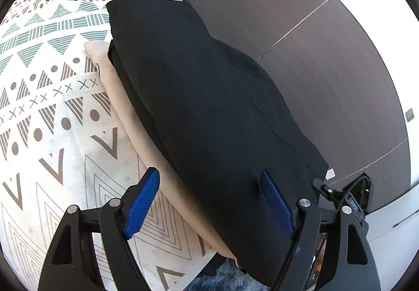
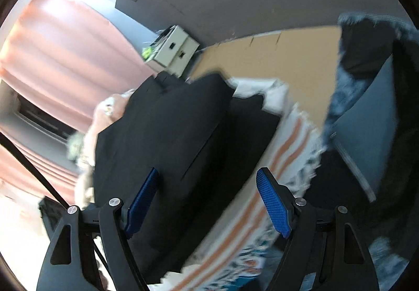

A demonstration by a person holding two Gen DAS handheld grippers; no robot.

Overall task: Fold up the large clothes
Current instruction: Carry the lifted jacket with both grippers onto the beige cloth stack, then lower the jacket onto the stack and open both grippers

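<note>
Black cloth, matte and limp, fills the space ahead of the left claw: a large black garment lies in a long, already doubled-over shape on the bed, running away from the claw toward the far edge. Its near end sits just beyond and partly between the blue pads, which stand wide apart with nothing pressed between them. Under the garment's left side a beige garment pokes out, touching it along the whole edge.

The right claw is likewise spread wide and grips nothing; its view is blurred, but the same black garment lies straight ahead of it, with a striped orange-and-white cloth off to the right pad's side.

Judging by the soft drape and rounded folds, the fabric is probably light to moderate in weight, floppy, and not slippery; it should sag and slide open if lifted from the middle. A sensible hold would be the near corners or the stacked hem edge closest to each claw, pinching all layers together and leaving the beige piece behind.
</note>
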